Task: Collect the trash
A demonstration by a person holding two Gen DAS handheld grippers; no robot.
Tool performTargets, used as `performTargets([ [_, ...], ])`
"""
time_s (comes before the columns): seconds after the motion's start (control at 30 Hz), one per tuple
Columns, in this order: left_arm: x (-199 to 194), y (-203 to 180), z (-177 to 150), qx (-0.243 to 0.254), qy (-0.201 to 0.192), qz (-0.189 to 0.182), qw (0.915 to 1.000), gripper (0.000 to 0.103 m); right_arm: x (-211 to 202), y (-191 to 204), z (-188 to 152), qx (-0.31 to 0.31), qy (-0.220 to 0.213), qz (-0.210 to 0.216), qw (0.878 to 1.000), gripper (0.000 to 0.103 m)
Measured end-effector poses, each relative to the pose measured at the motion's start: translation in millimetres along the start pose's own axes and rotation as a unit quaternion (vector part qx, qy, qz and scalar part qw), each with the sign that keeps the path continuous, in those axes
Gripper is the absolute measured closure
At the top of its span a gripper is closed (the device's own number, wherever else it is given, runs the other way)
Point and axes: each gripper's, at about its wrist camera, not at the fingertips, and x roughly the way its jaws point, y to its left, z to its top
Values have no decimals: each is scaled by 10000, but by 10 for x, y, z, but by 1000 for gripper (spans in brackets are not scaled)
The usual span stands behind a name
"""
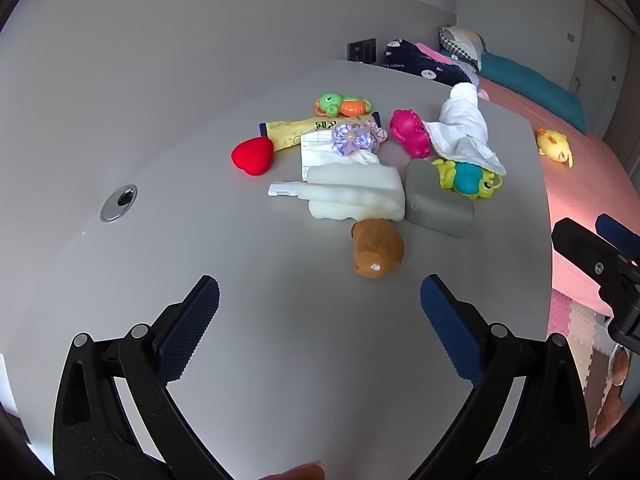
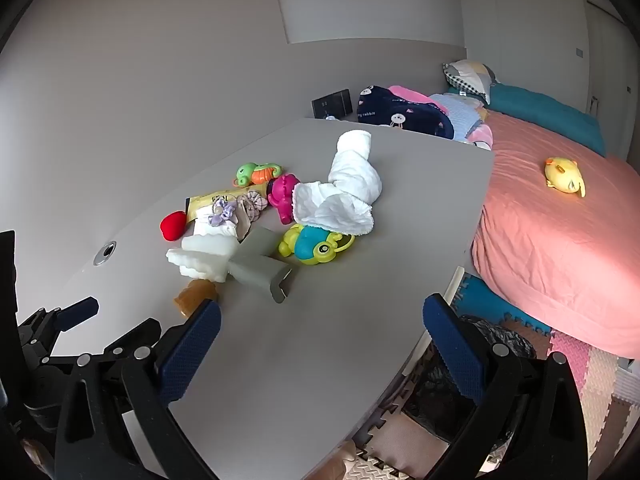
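Both empty, jaws wide: left gripper [image 1: 320, 300] short of wrapper [image 1: 304, 130]; right gripper [image 2: 322, 320] over bin [image 2: 500, 340], likely for drop-offs.

Brown plush toy [image 2: 195, 295] half hidden behind a gripper finger; yellow wrapper [image 1: 298, 130] print unreadable.

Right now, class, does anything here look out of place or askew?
Yes: a grey box lies tipped on its side among toys on the table, its end flap open. A yellow toy sits alone on the pink bed.

turtle toys [image 1: 343, 105]: 2 | red heart [image 1: 253, 155]: 1 | plush [image 1: 377, 247]: 1 | yellow wrapper [image 1: 298, 131]: 1
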Motion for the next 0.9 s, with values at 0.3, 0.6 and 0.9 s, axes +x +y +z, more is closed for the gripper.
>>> performTargets([
  [0.3,-10,1,-12,4,-39,35,10000,6,2,-8,12,-16,-12,-13,10000,2],
  [0.6,-29,-1,-14,4,-44,51,10000,6,-13,-8,15,-23,-26,-18,10000,2],
  [0.9,-21,-8,-12,7,-49,47,10000,6,-37,-5,7,-39,-30,-24,10000,2],
])
